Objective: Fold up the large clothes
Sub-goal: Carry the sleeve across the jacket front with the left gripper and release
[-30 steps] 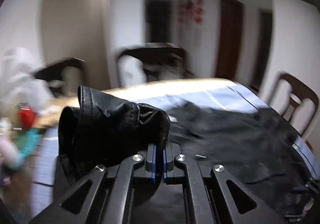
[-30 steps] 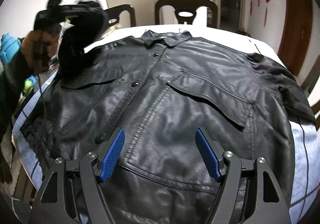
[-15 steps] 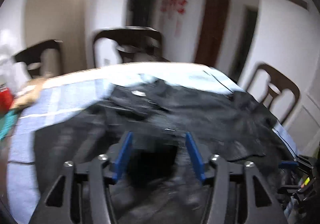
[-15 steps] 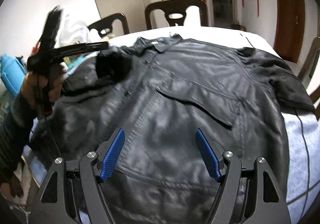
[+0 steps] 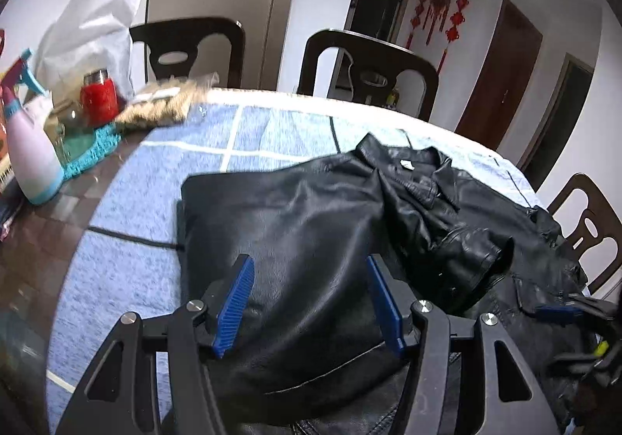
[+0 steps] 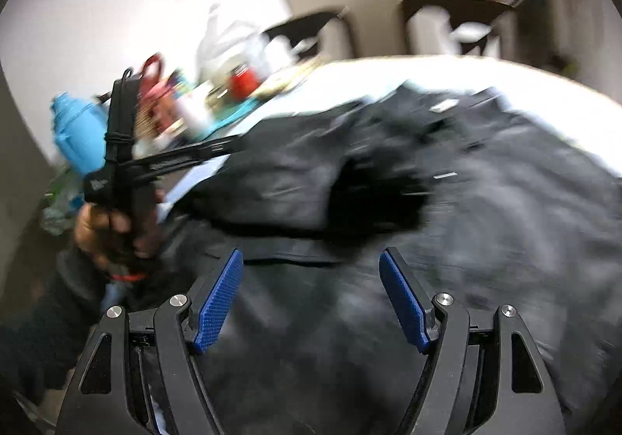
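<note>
Sleeve (image 5: 447,240) released since a second ago — now folded across jacket (image 5: 295,240). Left gripper (image 5: 309,303) and right gripper (image 6: 311,303) both spread, empty — far sleeve and body folds remain.

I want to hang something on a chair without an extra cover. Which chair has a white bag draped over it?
The far-left chair, behind the red jar: the white bag drapes over its left side. The other chairs show bare backs.

The jacket (image 5: 311,240) is lying spread on the tabletop (image 5: 128,260) right in front of me, one side folded over its middle, collar (image 5: 412,170) at the far end. A spray bottle (image 5: 33,166) and jar (image 5: 99,96) are sitting off left, chairs (image 5: 365,73) standing behind.
</note>
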The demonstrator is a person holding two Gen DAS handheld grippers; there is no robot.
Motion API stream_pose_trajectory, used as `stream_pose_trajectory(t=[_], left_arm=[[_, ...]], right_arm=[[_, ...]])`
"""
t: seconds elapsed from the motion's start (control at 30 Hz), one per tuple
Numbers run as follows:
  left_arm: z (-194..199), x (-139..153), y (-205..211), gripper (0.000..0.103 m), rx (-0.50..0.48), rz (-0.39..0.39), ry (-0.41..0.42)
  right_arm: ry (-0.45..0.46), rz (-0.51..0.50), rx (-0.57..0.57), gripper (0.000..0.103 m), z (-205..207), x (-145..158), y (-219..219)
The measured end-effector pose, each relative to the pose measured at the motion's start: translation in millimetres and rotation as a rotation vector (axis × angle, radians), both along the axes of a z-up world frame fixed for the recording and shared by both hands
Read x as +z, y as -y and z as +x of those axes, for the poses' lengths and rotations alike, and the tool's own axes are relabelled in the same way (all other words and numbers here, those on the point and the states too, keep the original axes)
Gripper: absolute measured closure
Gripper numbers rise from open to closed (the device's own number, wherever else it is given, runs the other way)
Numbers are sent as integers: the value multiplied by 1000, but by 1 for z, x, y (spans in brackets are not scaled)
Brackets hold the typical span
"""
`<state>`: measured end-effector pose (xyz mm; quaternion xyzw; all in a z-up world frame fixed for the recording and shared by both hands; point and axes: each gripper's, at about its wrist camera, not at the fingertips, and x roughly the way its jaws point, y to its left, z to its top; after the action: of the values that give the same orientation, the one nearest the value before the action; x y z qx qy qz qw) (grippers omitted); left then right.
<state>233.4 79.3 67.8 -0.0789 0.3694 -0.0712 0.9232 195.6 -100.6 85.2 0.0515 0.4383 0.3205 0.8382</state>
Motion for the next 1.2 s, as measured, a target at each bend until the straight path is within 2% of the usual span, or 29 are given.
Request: stream_pose_trajectory(t=[0.07,0.13,0.23,0.27,0.37,0.43,0.5,0.57,0.7,0.77,0.8,0.83,0.87,0.93,0.97,1.0,1.13,1.2], left_arm=[[3,-7,-2,42,8,1,-18],[6,-14,-6,42,19,11,-38],[4,-25,-14,42,29,29,-61],[4,-27,-16,42,31,29,-65],[0,-29,-24,42,43,17,-71],[-2,-27,-24,42,39,14,-63],[-3,-19,-20,42,33,12,-45],[0,-8,-13,42,25,10,-10],[19,1,5,42,22,47,22],[33,-8,9,42,20,68,3],[40,-16,9,42,40,95,-17],[45,-27,6,42,59,115,-44],[49,-38,1,42,73,121,-70],[51,-55,-12,42,92,94,-114],[49,-52,-18,42,94,54,-89],[49,-52,-21,42,105,48,-85],[53,-56,-16,40,102,102,-106],[48,-53,-11,40,103,146,-112]], right_arm=[[-44,10,42,30,25,-15,-19],[-57,-2,13,33,52,-24,-29],[-50,56,-135,37,93,-21,2],[-44,72,-251,37,107,-17,28],[-9,41,-506,37,112,-5,86],[0,67,-556,37,105,-1,107],[35,49,-550,37,91,5,109],[50,21,-492,37,84,6,97],[41,-37,-386,37,101,-5,62],[41,-126,-356,40,124,-22,48],[21,-165,-365,50,132,-31,49],[-14,-198,-374,55,137,-43,52],[-60,-219,-377,55,143,-58,55],[0,-233,-358,57,136,-62,59],[24,-248,-347,57,132,-63,58],[26,-250,-350,57,130,-64,59],[27,-288,-344,57,132,-65,53],[-8,-285,-344,57,131,-59,55]])
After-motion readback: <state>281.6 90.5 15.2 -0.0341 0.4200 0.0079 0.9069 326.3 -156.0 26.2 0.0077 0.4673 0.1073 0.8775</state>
